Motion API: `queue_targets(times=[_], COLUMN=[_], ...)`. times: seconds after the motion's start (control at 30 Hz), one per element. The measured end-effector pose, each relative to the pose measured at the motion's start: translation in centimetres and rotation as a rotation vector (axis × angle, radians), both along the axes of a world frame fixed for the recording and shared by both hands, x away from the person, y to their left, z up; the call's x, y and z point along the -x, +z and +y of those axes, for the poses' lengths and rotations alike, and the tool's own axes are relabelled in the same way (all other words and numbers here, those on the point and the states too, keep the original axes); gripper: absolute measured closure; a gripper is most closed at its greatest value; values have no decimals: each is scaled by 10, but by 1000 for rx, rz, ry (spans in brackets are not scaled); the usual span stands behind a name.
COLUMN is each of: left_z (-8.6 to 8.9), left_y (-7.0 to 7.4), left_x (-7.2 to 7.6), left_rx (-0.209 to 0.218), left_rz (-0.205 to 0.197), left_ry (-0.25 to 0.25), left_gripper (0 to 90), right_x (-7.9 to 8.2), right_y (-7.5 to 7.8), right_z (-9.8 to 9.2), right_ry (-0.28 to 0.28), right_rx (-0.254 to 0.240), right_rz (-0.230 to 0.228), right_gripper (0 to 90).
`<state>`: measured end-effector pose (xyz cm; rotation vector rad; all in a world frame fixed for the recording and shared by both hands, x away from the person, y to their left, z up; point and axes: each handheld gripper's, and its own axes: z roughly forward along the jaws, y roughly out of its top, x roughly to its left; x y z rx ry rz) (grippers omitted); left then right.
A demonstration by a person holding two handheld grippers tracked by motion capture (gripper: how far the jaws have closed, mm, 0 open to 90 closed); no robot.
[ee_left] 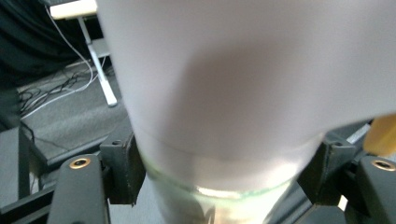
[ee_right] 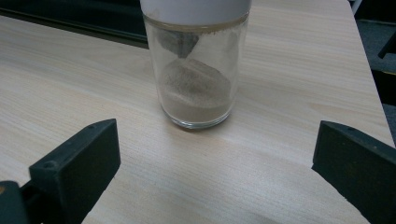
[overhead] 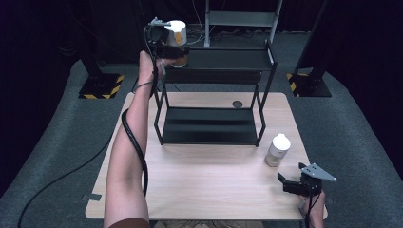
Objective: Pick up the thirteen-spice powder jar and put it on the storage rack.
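Left gripper [overhead: 172, 53] has the white-capped jar [overhead: 177, 35] between its jaws at the rack's top shelf [overhead: 223, 59], grip looks barely loosened (contact unclear); should open fully and back straight out, right gripper [overhead: 291, 182] wide open near second jar [overhead: 277, 149]

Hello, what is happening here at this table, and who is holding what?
A person works with a handheld gripper in each hand. The left gripper is up at the top shelf of the black rack, its jaws around a white-capped jar; whether the pads press on it I cannot tell. A second jar, glass with brownish powder, stands on the wooden table beside the rack. The right gripper rests near the table's edge, open and pointed at that jar, not touching it.
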<state>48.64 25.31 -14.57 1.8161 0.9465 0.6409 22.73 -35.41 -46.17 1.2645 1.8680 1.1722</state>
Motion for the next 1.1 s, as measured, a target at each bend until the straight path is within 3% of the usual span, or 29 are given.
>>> queue_targets(times=[0.23, 0.5, 0.8, 1.1], left_z=[9, 18, 25, 33], left_y=[12, 15, -6, -51], left_x=[12, 32, 60, 89], left_rx=[-36, -113, -181, -227], left_rz=[23, 33, 22, 28], left_ry=[-11, -30, -77, -125], left_gripper=[100, 17, 5, 0], right_x=[0, -1, -1, -1], right_y=[0, 1, 1, 2], right_z=[0, 1, 2, 2], right_ry=[0, -1, -3, -3], right_rx=[2, 4, 7, 9], right_rz=[1, 5, 9, 9], right_gripper=[0, 0, 0, 0])
